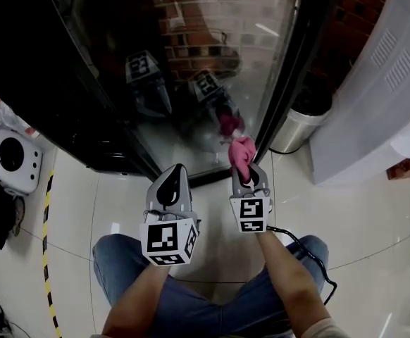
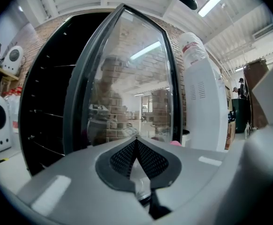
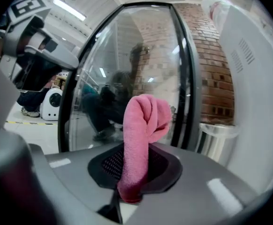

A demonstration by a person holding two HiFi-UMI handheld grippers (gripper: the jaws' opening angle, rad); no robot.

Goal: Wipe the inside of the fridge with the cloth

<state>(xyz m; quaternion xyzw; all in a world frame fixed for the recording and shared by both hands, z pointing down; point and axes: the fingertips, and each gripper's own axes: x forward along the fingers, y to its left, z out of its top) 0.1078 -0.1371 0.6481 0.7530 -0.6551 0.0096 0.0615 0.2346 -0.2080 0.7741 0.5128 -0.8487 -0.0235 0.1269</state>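
Observation:
A tall black fridge (image 1: 113,129) stands before me with its glass door (image 1: 212,83) closed. My right gripper (image 1: 246,180) is shut on a folded pink cloth (image 1: 241,151), which sticks out past the jaws toward the door's right frame (image 1: 289,69). The same pink cloth (image 3: 141,135) stands up between the jaws in the right gripper view. My left gripper (image 1: 171,183) is beside it, shut and empty, pointing at the door's lower edge. In the left gripper view the glass door (image 2: 127,78) fills the middle, and the left gripper (image 2: 136,146) has its pads pressed together.
A round steel bin (image 1: 300,122) stands right of the fridge, next to a white water dispenser (image 1: 381,90). A white round appliance (image 1: 11,160) and a yellow-black floor stripe (image 1: 46,231) are at the left. The person's knees (image 1: 127,259) are on the shiny tiled floor.

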